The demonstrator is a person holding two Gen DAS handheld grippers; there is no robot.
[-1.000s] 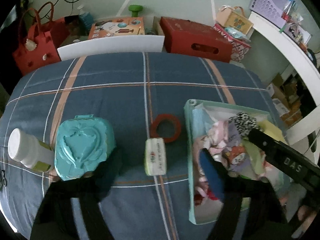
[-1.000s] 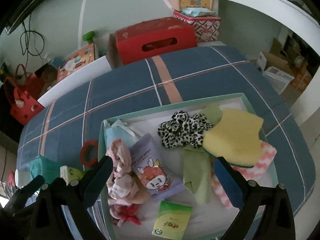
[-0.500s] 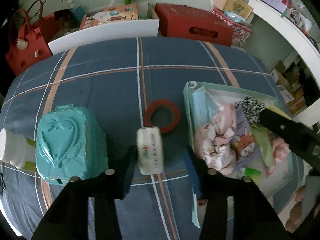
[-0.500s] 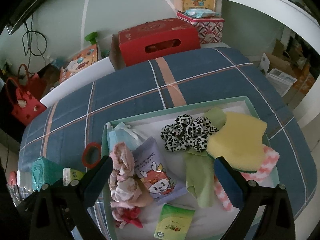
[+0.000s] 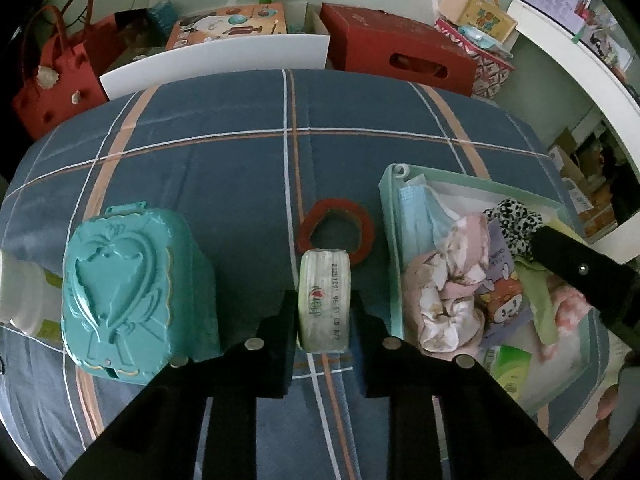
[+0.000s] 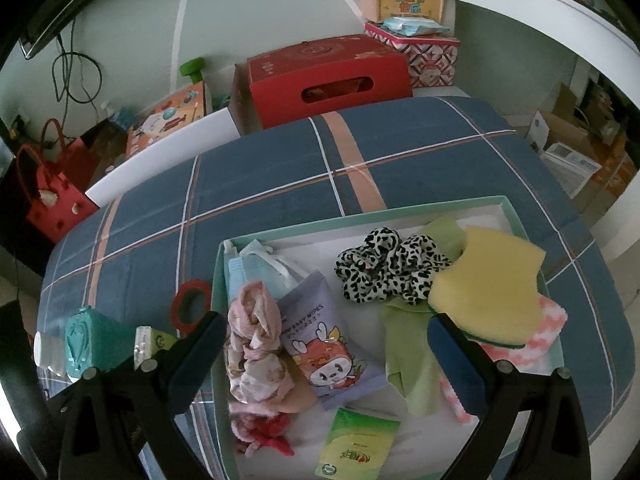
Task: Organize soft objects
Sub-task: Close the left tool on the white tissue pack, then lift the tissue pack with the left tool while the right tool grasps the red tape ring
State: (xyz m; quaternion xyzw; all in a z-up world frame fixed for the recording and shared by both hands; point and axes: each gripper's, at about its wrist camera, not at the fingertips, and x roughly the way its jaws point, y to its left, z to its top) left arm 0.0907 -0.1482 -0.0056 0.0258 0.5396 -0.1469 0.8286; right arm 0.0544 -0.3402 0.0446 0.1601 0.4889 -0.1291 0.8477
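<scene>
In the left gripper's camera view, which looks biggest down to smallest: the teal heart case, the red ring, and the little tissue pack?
1. Teal heart case, clearly largest.
2. Tissue pack and red ring look about alike; the pack lies nearer the camera, so I won't rank them.

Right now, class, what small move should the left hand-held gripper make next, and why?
Probably lift straight up. The left hand-held gripper has just been closing and now pinches the tissue pack standing on the blanket; the tray of soft things sits just to its right, so lifting clears its rim.
</scene>
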